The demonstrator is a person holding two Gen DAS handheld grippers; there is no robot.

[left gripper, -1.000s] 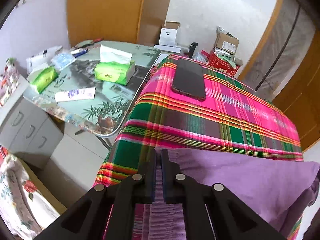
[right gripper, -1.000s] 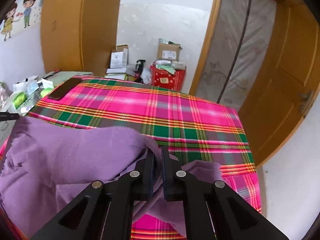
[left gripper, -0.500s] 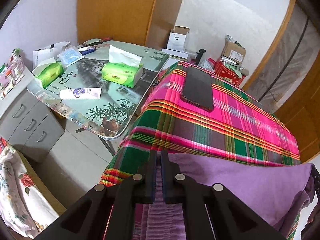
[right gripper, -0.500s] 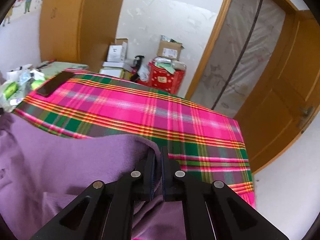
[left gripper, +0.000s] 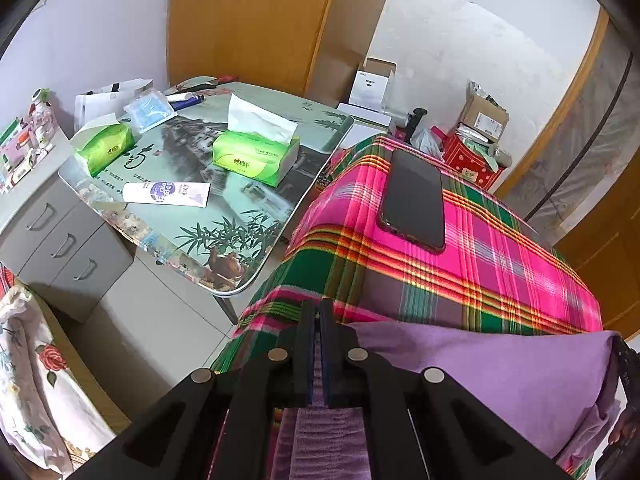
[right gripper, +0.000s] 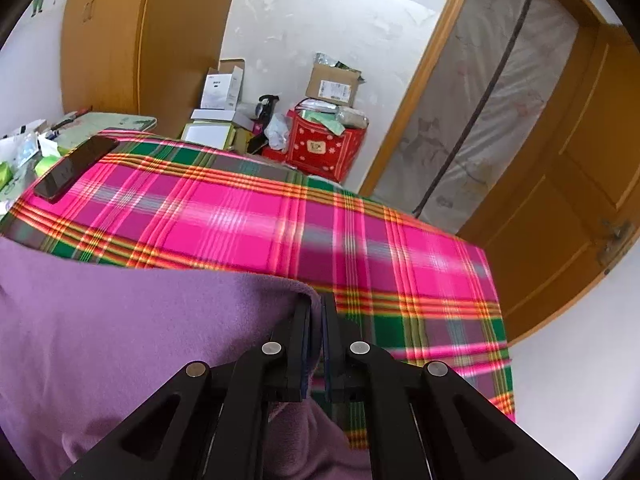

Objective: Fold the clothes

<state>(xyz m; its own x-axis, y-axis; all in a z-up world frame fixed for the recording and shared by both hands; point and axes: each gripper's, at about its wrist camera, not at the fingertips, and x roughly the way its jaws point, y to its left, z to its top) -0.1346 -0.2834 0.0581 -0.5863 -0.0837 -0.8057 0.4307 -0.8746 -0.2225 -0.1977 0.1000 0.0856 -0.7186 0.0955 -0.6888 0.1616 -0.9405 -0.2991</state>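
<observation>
Between the jaws of the left gripper (left gripper: 320, 312) a strip of the purple garment (left gripper: 500, 368) is sitting pinched, the jaws nearly closed on it. To the right of those jaws the cloth is stretching taut over the plaid-covered bench (left gripper: 480, 248). Ahead of them a black phone (left gripper: 414, 200) is lying flat on the plaid. The right gripper (right gripper: 316, 308) is clamping the garment's (right gripper: 140, 332) other edge, fabric hanging left of and below its jaws.

A: The garment (right gripper: 132, 332) runs off the frame's left and bottom edges, so what kind it is can't be told.
B: The box (left gripper: 483, 122) label's too small to read.
</observation>
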